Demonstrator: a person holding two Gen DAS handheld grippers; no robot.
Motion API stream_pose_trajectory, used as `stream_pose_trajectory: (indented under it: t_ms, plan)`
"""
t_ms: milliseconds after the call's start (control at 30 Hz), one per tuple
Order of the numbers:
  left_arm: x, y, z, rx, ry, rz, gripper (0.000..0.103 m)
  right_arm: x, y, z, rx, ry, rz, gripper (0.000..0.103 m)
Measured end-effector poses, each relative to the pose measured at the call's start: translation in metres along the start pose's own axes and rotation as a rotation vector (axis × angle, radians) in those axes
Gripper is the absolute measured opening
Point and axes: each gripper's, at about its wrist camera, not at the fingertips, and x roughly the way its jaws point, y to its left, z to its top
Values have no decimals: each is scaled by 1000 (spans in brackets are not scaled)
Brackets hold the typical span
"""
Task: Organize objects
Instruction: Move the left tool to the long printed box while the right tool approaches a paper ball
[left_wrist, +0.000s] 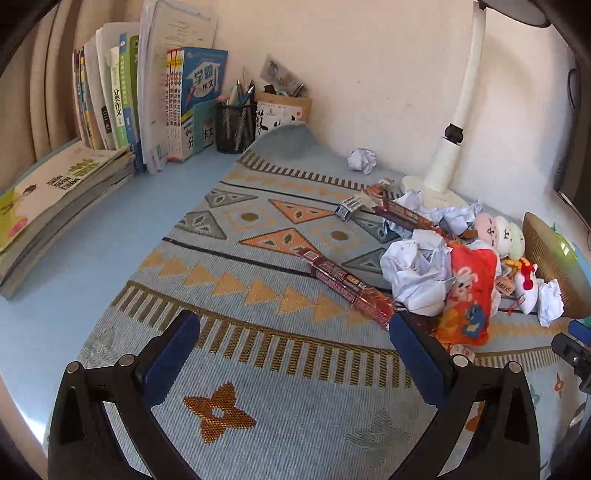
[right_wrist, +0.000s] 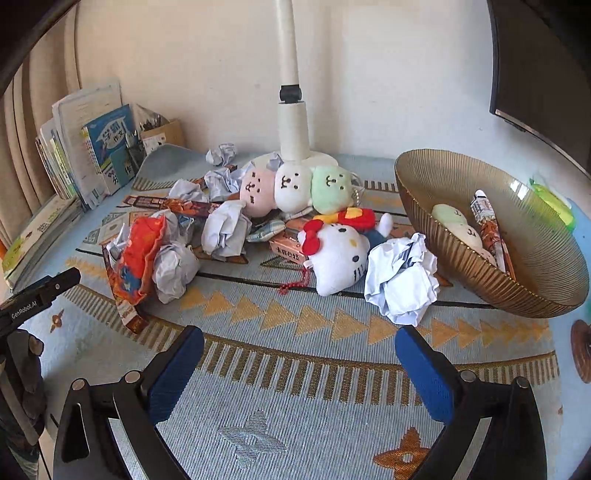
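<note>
A: Gold ribbed bowl is the biggest thing here, so take it as the landmark. It already holds a pale plush and a printed packet; I'd judge the sorting barely begun.

B: And what's left?

A: Most of it. To the bowl's left lies the heap: the three-faced plush, the white cat plush and the red pouch, then crumpled paper balls, the nearest just beside the bowl's wall.

B: The claws?

A: Right claw is spread wide and holds nothing, hovering over bare patterned mat in front of the bowl. Left claw is likewise wide and empty, further left of the bowl.

B: Room to move?

A: Plenty on the mat in front. Behind the heap the lamp base crowds things, and the bowl sits near the worktop's right edge.
</note>
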Motion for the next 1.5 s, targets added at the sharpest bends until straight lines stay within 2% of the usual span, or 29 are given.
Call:
stream_pose_trajectory:
  t_ms: [67,100,200,300,500,733,867,1000,1033,1100,1167,1233,1333,1400,1500]
  plan:
    - [-5,-1,0,-2,-42,-26,102,6,-2,0,8,28,13,103]
    - [-8,-3,-1,8,-58,-6,102,6,-4,1,18,21,10,103]
    - [-7,-5,-2,18,-48,-30,102,11,-10,1,50,40,-5,103]
    - [-6,2,-2,-26,-40,-60,102,10,-13,-1,67,41,-17,103]
    - [-3,4,-3,-50,-21,-49,102,10,-8,-1,40,44,-38,103]
    - [0,-10,-7,26,15,-53,102,10,-9,-2,55,49,-48,103]
    - [1,-23,-10,103,21,-28,102,9,-9,-2,58,45,-51,103]
    - [4,-37,-8,133,57,13,102,10,-8,-2,54,47,-34,103]
    - [5,-41,-8,115,79,-4,102,10,-8,-2,56,48,-32,103]
    - [3,-53,-12,76,124,-110,102,10,-9,-2,61,50,-29,103]
    - [0,-71,-19,85,123,-141,102,9,-10,-3,68,48,-30,103]
    - [2,-96,-25,164,121,-105,102,9,-10,-3,70,50,-24,103]
    - [9,-123,-30,299,107,46,102,10,-10,-3,67,56,-14,103]
    - [12,-122,-30,297,122,64,99,10,-10,-3,68,54,-16,103]
    - [7,-100,-30,256,138,66,81,9,-10,-3,72,51,-20,103]
